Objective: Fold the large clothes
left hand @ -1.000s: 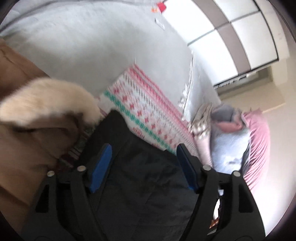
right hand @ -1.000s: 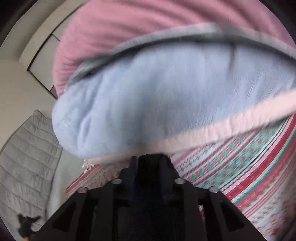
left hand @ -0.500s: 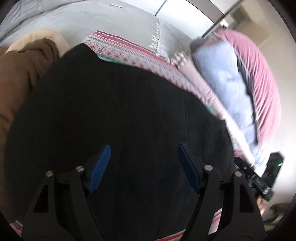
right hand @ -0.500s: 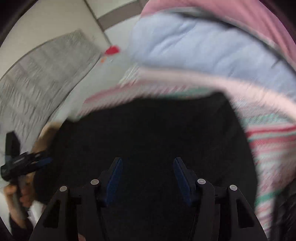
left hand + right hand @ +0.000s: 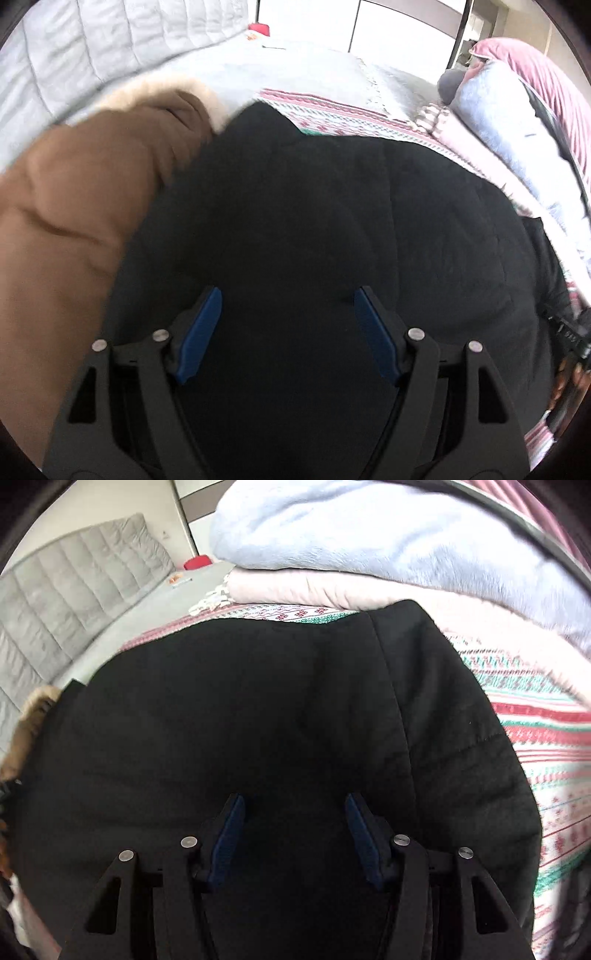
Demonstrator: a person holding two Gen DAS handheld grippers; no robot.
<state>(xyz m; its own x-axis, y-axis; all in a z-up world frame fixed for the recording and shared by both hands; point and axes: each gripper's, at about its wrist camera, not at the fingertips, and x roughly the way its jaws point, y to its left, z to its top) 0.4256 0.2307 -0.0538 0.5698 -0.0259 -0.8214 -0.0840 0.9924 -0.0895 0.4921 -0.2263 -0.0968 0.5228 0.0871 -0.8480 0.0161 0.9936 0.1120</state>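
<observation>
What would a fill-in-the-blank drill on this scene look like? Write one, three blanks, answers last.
1. Both grippers, left gripper and right gripper, have their jaws ____.
2. The garment lying under both grippers is the ____ jacket.
3. The brown coat has a hood trimmed with pale ____.

Missing words: open; black; fur

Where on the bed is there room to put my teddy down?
The grey bedsheet between the quilted headboard and the patterned blanket looks free. That blanket is bare right of the black jacket. It is crowded by the brown fur-trimmed coat and the folded blanket pile.
</observation>
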